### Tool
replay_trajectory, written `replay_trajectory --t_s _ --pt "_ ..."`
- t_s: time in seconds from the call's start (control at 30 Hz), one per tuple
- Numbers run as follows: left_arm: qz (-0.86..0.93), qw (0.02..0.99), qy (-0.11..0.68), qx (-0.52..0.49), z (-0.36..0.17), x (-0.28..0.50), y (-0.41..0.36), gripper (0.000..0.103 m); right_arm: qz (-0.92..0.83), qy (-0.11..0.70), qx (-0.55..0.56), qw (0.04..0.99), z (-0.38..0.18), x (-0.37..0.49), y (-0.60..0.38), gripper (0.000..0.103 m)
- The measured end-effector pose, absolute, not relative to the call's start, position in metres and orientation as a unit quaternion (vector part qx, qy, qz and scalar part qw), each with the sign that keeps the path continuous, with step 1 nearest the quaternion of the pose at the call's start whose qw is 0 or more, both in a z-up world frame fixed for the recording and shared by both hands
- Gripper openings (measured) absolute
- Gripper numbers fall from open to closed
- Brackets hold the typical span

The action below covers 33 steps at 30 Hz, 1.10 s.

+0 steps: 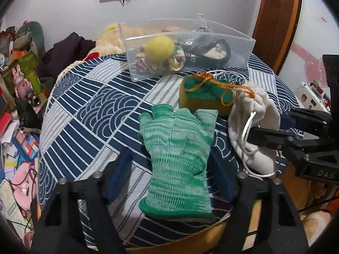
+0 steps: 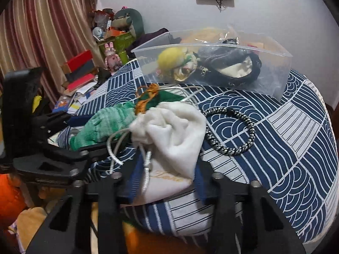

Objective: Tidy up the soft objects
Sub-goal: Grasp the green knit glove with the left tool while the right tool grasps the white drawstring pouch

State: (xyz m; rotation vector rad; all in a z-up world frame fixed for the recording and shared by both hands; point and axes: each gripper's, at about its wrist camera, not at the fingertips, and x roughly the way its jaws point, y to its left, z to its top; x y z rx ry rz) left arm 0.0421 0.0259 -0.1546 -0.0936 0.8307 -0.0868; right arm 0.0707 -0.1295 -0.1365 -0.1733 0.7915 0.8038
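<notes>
Two grippers are at work on the quilted table point(image 1: 89, 97), and each has its own soft thing between its fingers. The left gripper point(image 1: 169, 169) stands wide, its blue pads either side of the green glove point(image 1: 175, 152) but not pressing it; the glove lies flat, cuff at the near edge. The right gripper point(image 2: 165, 182) straddles the base of the white pouch point(image 2: 173, 135), and from its own camera the pads look close against the cloth, though I cannot tell whether they have truly clamped.

The clear bin point(image 1: 237, 48) sits at the far side, already holding a yellow ball point(image 1: 159, 48) and a dark bag (plus some floral bits I can't make out). Between it and the glove sits a green-and-yellow purse point(image 1: 203, 97) with an orange cord point(image 1: 233, 90), touching the pouch.

The trouble I'd expect is tangling. The pouch's silver drawstring point(image 2: 118, 146) loops loose over the right gripper's finger, so a lift may snag it or drag the orange cord, and the purse with it. A braided bracelet point(image 2: 235, 131) lies just beside the pouch and could be swept off. The glove is thin and limp: a pinch across its width may bunch it or slip off, and its cuff overhangs the edge. Both arms are close together, so reaching for the bin at once risks a knock.
</notes>
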Motion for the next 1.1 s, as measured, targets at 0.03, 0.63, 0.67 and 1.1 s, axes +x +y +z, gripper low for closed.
replay_trajectory --t_s 0.03,0.63,0.67,1.1 --pt "-0.045 0.914 0.4 -0.049 -0.154 0.041 0.026 0.064 0.381 0.374 -0.082 0.842 -0.135 0.068 -0.129 0.026" --pt "-0.024 0.958 0.281 -0.052 -0.071 0.042 0.048 0.036 0.34 0.261 -0.031 0.903 -0.063 0.072 -0.163 0.017" --pt "-0.025 0.96 0.275 -0.053 -0.067 0.044 0.049 0.036 0.337 0.254 -0.029 0.906 -0.06 0.074 -0.163 0.017" --pt "-0.019 0.976 0.211 -0.046 -0.02 0.092 0.051 0.036 0.334 0.186 -0.006 0.924 -0.013 0.106 -0.14 0.017"
